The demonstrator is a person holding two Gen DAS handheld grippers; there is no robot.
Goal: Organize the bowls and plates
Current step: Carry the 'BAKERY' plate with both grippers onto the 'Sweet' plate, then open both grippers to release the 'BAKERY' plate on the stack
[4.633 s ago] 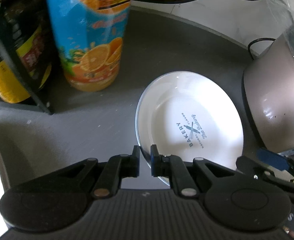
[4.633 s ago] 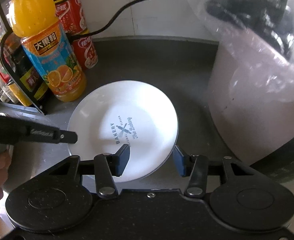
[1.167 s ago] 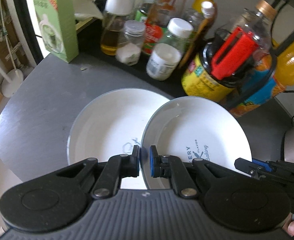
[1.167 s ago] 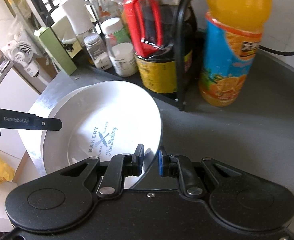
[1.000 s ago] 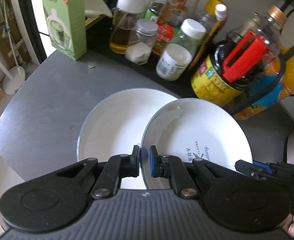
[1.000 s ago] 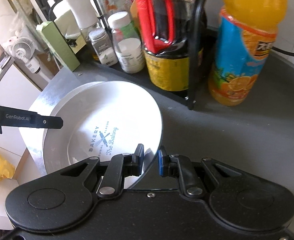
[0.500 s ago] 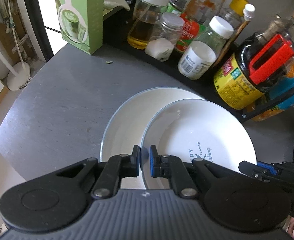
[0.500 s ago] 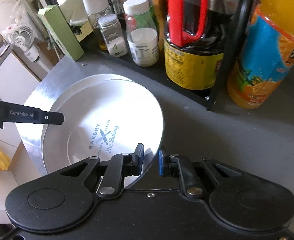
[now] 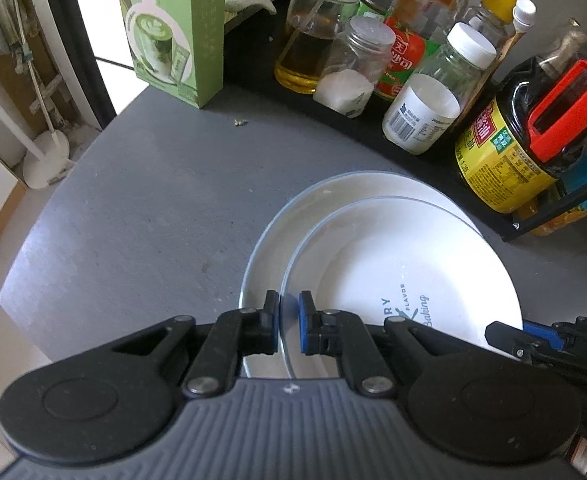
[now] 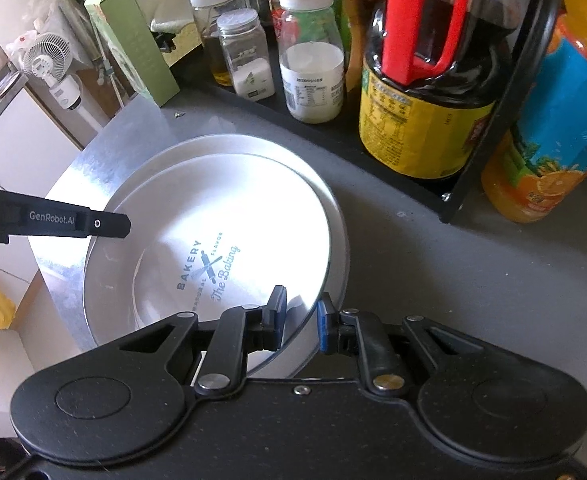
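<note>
Both claws point steeply downward. Left claw (image 9: 289,322) and right claw (image 10: 300,317) each pinch opposite rim edges of the glossy white printed plate (image 9: 405,272), held just over a second round plate (image 9: 265,248) near the matte grey table's (image 9: 141,216) left edge.

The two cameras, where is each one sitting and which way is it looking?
Left wrist view: rides on the left gripper, looking steeply down at the bakery plate it pinches, over a second plate; the right gripper's tip and a fingertip show.
Right wrist view: rides on the right gripper, looking down at the same plate's opposite rim; the left gripper's finger and a hand show.
Shared: both plates, green box, red-handled bottle.
</note>
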